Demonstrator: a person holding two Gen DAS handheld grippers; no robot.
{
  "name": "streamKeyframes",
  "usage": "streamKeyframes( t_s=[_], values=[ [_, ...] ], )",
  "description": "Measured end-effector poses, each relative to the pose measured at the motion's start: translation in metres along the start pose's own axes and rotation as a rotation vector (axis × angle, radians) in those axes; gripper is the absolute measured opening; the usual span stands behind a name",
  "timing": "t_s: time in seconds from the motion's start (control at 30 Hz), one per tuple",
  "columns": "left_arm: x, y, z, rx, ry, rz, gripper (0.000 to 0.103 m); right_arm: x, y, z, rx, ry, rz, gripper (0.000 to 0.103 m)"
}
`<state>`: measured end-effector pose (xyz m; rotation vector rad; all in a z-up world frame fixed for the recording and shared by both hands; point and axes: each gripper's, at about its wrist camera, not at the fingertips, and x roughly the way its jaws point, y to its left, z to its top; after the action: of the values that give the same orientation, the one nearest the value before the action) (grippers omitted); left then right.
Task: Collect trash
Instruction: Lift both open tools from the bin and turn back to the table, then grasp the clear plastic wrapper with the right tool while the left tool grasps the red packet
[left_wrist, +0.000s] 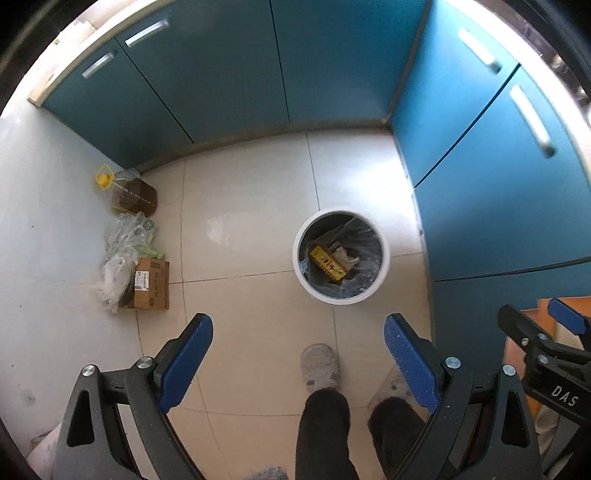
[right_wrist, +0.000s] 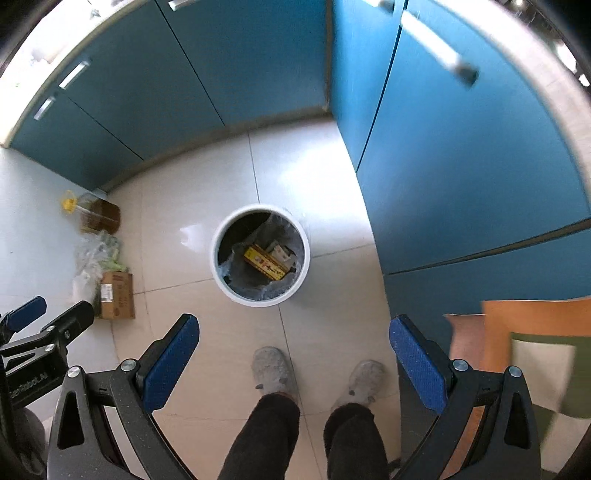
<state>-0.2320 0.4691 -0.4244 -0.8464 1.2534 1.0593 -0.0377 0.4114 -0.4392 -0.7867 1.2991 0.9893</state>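
The right gripper (right_wrist: 293, 363) hangs over the tiled floor (right_wrist: 207, 206) with its blue pads (right_wrist: 170, 363) spread wide and nothing between them. Beyond it stands a white trash bin (right_wrist: 221, 273), lined with a bag, holding a yellow box (right_wrist: 264, 263). At far left lie a cardboard box (right_wrist: 117, 295), plastic bags (right_wrist: 96, 254) and an oil bottle (right_wrist: 99, 216). Blue cabinets (right_wrist: 461, 177) line the far and right sides.

White round bin (left_wrist: 341, 254), plastic-lined, upright on floor, holds yellow box (left_wrist: 327, 262).
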Motion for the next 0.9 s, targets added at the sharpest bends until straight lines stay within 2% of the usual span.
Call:
streamKeyframes(
  t_s=[0.17,0.3,0.37,0.4,0.47,0.53,0.6,0.67,0.83,0.9],
  values=[
    [-0.05,-0.007,-0.006,-0.003,-0.02,0.026,0.095,-0.061,-0.006,-0.009,0.005,-0.025,0.04,0.103],
    [-0.092,-0.016,-0.009,0.005,-0.071,0.059,0.095,-0.103,-0.019,-0.015,0.047,-0.036,0.121,0.103],
    [-0.116,-0.029,-0.009,0.02,-0.122,0.048,0.095,-0.124,-0.036,-0.019,0.102,-0.051,0.199,0.103],
    [-0.125,-0.035,-0.007,0.034,-0.143,0.044,0.102,-0.136,-0.048,-0.02,0.124,-0.067,0.209,0.103],
    [-0.139,-0.058,-0.004,0.07,-0.175,0.036,0.103,-0.155,-0.072,-0.023,0.165,-0.107,0.212,0.103],
    [-0.148,-0.089,0.0,0.109,-0.182,0.01,0.103,-0.176,-0.11,-0.028,0.223,-0.145,0.188,0.103],
    [-0.156,-0.132,0.003,0.164,-0.179,-0.048,0.103,-0.196,-0.159,-0.037,0.301,-0.182,0.149,0.103],
    [-0.162,-0.19,0.001,0.251,-0.167,-0.091,0.103,-0.214,-0.211,-0.055,0.384,-0.204,0.079,0.103],
    [-0.161,-0.342,-0.031,0.519,-0.072,-0.216,0.103,-0.246,-0.344,-0.128,0.631,-0.203,-0.078,0.103],
    [-0.155,-0.389,-0.046,0.596,-0.02,-0.247,0.103,-0.254,-0.397,-0.168,0.739,-0.184,-0.15,0.103]
  ],
)
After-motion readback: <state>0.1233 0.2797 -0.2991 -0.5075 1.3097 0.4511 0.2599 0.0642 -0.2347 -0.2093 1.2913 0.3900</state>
